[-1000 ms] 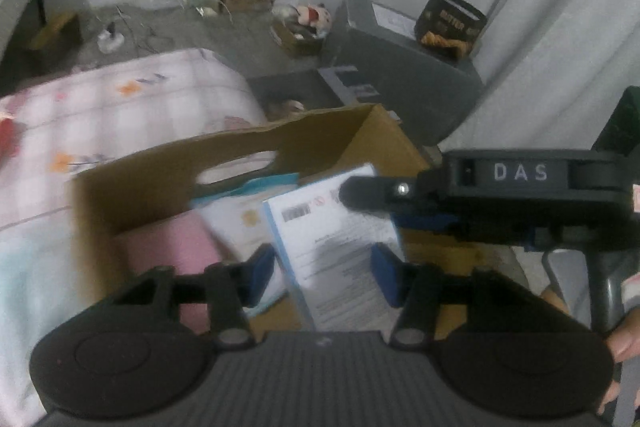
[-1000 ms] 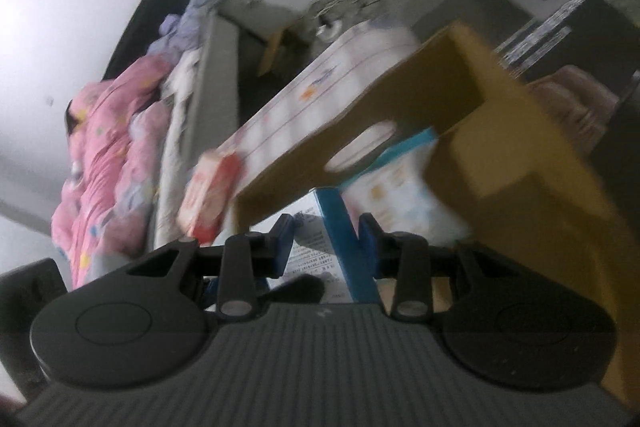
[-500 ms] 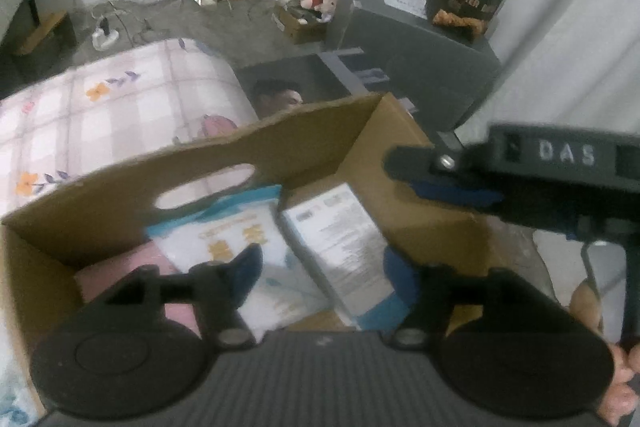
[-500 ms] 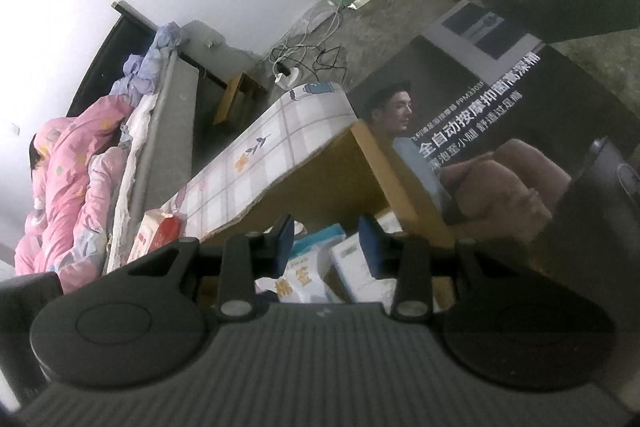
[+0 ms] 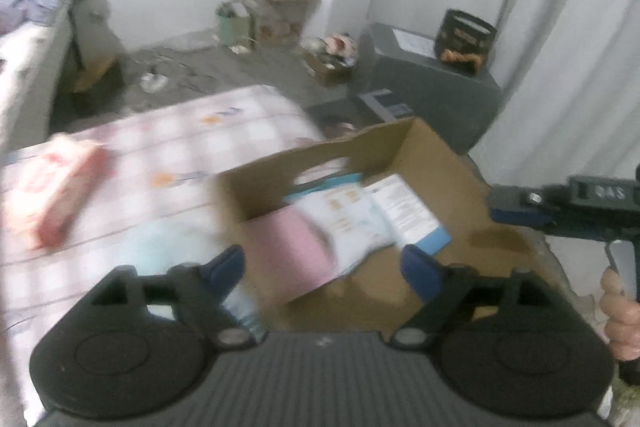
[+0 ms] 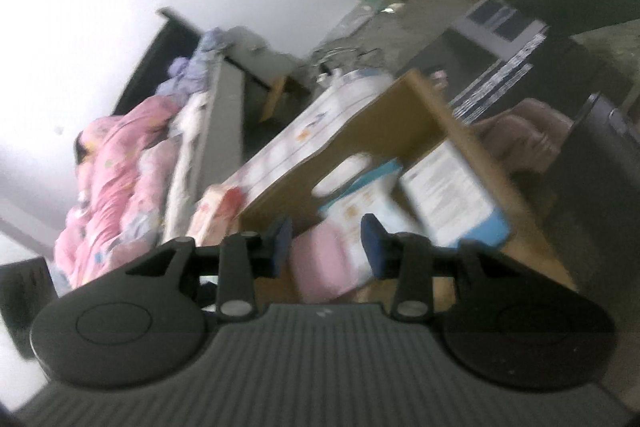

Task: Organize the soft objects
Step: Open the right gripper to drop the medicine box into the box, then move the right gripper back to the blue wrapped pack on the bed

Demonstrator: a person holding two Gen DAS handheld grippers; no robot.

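Left gripper (image 5: 322, 265) back, seemingly above box (image 5: 448, 163).

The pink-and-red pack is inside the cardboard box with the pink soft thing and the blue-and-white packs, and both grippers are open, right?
Not quite. The pink-and-red pack lies outside the cardboard box, on the checked bedsheet, as the left wrist view shows. The rest holds: the pink soft thing and blue-and-white packs are inside, and both grippers are open.
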